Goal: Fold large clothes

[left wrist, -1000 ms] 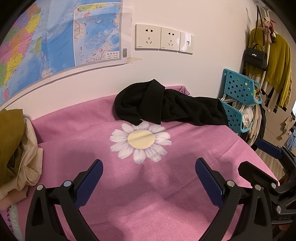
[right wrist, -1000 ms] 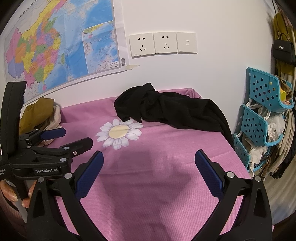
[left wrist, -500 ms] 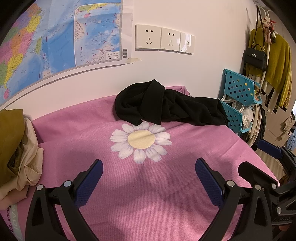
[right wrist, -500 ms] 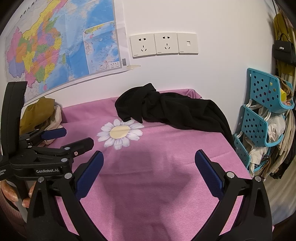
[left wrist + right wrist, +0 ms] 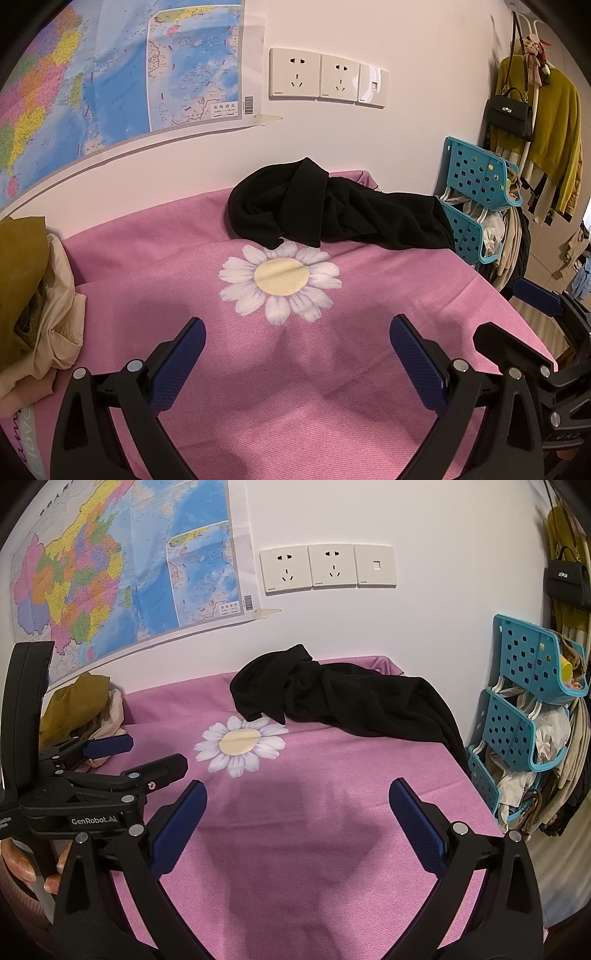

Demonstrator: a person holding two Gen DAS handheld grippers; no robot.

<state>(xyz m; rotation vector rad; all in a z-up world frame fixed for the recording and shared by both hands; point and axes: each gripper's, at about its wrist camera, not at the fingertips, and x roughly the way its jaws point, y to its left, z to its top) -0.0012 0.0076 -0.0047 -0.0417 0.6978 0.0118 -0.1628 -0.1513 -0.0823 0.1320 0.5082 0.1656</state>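
A crumpled black garment (image 5: 332, 214) lies at the far side of the pink table cover (image 5: 184, 258), against the wall, its right end hanging over the table edge; it also shows in the right wrist view (image 5: 351, 701). My left gripper (image 5: 297, 354) is open and empty, low over the near part of the cover, well short of the garment. My right gripper (image 5: 297, 819) is open and empty too, beside it to the right. The left gripper also shows in the right wrist view (image 5: 122, 757).
A white daisy print (image 5: 280, 280) marks the cover's middle. A pile of olive and cream clothes (image 5: 33, 295) sits at the left edge. A teal basket rack (image 5: 524, 716) stuffed with clothes stands right of the table. A map and sockets (image 5: 325, 79) hang on the wall.
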